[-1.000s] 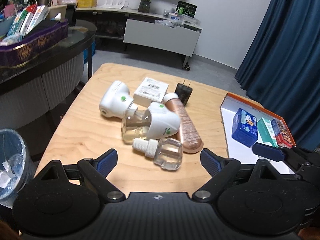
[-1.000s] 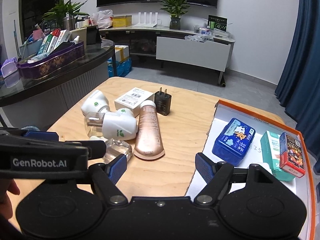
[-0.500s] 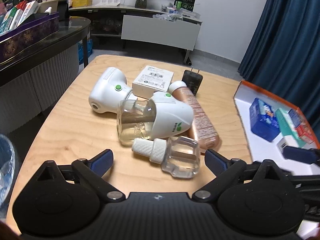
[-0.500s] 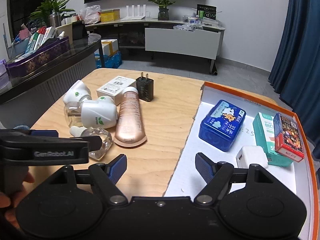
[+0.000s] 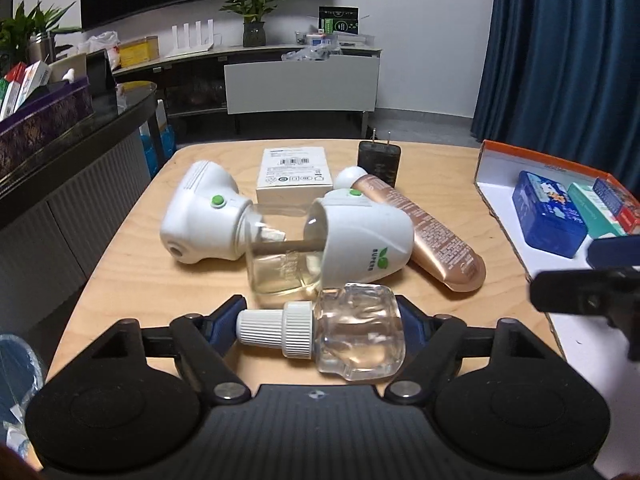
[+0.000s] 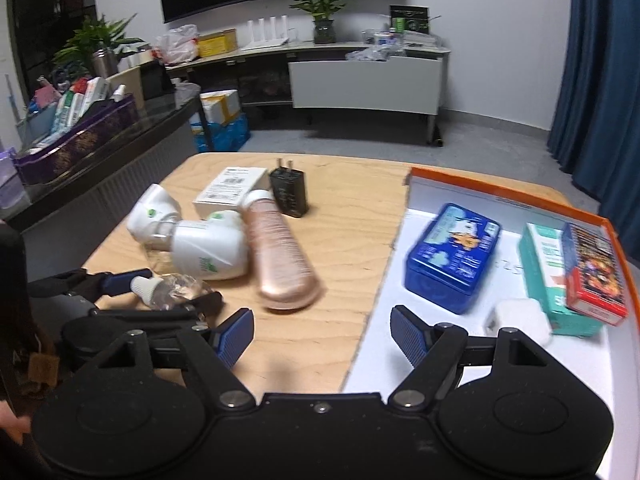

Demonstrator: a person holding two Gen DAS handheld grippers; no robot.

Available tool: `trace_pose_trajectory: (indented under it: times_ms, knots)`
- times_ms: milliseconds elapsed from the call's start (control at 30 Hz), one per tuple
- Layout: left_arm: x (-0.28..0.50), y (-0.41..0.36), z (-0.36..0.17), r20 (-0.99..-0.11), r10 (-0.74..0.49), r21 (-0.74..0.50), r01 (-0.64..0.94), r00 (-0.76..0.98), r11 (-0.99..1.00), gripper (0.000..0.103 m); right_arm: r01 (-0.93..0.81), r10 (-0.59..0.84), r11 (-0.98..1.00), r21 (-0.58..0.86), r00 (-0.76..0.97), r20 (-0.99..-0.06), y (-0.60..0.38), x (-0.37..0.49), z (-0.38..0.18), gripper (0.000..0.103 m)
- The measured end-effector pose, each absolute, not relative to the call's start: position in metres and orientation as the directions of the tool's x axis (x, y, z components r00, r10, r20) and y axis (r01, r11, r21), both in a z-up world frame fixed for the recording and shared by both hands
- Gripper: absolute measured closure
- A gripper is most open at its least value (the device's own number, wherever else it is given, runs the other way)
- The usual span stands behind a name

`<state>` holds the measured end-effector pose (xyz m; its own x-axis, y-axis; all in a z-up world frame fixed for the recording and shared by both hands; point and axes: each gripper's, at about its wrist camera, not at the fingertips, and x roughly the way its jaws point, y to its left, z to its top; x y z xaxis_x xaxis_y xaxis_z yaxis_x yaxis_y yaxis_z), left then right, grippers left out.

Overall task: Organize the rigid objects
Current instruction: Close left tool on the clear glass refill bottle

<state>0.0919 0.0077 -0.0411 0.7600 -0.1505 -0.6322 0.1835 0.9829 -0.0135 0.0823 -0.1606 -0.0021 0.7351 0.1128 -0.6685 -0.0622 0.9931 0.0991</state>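
A clear refill bottle with a white cap (image 5: 340,334) lies on its side between the blue pads of my left gripper (image 5: 320,320), whose jaws have closed in around it; it also shows in the right wrist view (image 6: 168,290). Behind it lie two white plug-in diffusers (image 5: 204,220) (image 5: 364,236), a rose-gold tube (image 5: 424,236), a white box (image 5: 294,176) and a black charger (image 5: 379,162). My right gripper (image 6: 322,334) is open and empty over the edge of the orange-rimmed tray (image 6: 500,196).
The tray holds a blue tin (image 6: 452,256), a teal box (image 6: 548,256), a red box (image 6: 592,272) and a white adapter (image 6: 520,320). A dark counter with a purple bin (image 5: 44,116) stands left. A waste bin (image 5: 16,376) sits at lower left.
My left gripper moved forward and lower, and its jaws narrowed around the clear refill bottle. My right gripper shifted right and forward over the tray edge, still open.
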Motion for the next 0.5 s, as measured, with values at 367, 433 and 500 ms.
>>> trace_pose_trajectory:
  times_ms: [367,433,500]
  knots:
    - [0.062,0.050,-0.023,-0.672,-0.118,-0.070,0.096,0.731,0.993,0.024,-0.371,0.313,0.927,0.050,0.698,-0.644,-0.111,0.124,0.006,0.014]
    - [0.053,0.058,-0.020,-0.664,-0.101,-0.068,0.075,0.741,0.995,0.024,-0.460,0.320,0.886,-0.055,0.693,-0.646,-0.093,0.130,0.003,0.014]
    - [0.048,0.063,-0.018,-0.654,-0.086,-0.058,0.063,0.752,0.996,0.024,-0.535,0.310,0.825,-0.181,0.697,-0.647,-0.074,0.135,-0.003,0.014]
